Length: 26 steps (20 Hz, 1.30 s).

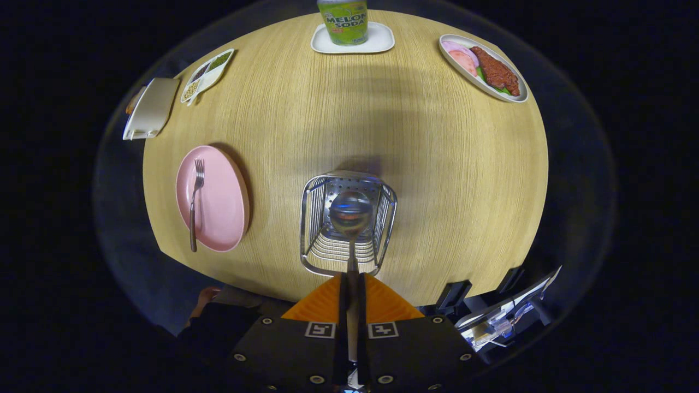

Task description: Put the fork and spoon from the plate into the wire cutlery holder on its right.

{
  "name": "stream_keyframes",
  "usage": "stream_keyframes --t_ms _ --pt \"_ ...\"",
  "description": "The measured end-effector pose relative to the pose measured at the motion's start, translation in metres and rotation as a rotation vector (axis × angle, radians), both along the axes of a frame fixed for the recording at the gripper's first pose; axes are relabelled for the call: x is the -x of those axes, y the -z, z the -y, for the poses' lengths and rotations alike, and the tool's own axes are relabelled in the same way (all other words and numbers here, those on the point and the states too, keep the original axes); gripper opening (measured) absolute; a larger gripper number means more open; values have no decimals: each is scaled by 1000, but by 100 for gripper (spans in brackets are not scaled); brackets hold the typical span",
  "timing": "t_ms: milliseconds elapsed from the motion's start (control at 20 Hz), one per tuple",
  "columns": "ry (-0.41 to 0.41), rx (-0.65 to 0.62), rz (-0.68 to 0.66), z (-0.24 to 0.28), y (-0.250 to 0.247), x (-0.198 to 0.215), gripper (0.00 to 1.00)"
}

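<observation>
My gripper (352,281) is shut on the handle of a metal spoon (350,214), both fingers pressing it. The spoon points forward, and its shiny bowl hangs over the open top of the wire cutlery holder (311,218), which stands on the wooden table just ahead of the fingers. To the left of the holder lies a pink plate (224,202). A metal fork (194,204) rests on the plate's left part, tines away from me, its handle end sticking out past the near rim.
Far across the table (437,180) a green soda can (344,21) stands on a white tray (382,41). A plate of meat (483,68) is far right, a divided dish (206,73) and a white box (150,106) far left. A hand (203,299) shows below the near edge.
</observation>
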<state>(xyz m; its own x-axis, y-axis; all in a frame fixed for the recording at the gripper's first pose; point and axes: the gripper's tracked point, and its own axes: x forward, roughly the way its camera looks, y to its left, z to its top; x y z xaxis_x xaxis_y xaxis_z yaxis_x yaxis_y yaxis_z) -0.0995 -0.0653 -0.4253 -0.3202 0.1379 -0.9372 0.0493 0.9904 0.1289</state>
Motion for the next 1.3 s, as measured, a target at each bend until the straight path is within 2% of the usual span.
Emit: stream_keyframes --t_ms 300,500,700,750,800,950,1050,1150,1300 --pt "64 2 12 -9 12 -12 10" --pt "139 19 98 -10 9 -24 12" --pt "200 11 235 -19 -17 -38 14" --pt "209 4 271 -23 -26 -42 23" --pt "215 -4 306 -29 -34 -45 28" --pt "231 -68 367 -59 -59 -48 59" --pt "232 -124 372 -85 -70 -46 75" --pt "229 -153 363 -108 -71 -42 82" --pt "203 -193 330 -145 -66 -34 87"
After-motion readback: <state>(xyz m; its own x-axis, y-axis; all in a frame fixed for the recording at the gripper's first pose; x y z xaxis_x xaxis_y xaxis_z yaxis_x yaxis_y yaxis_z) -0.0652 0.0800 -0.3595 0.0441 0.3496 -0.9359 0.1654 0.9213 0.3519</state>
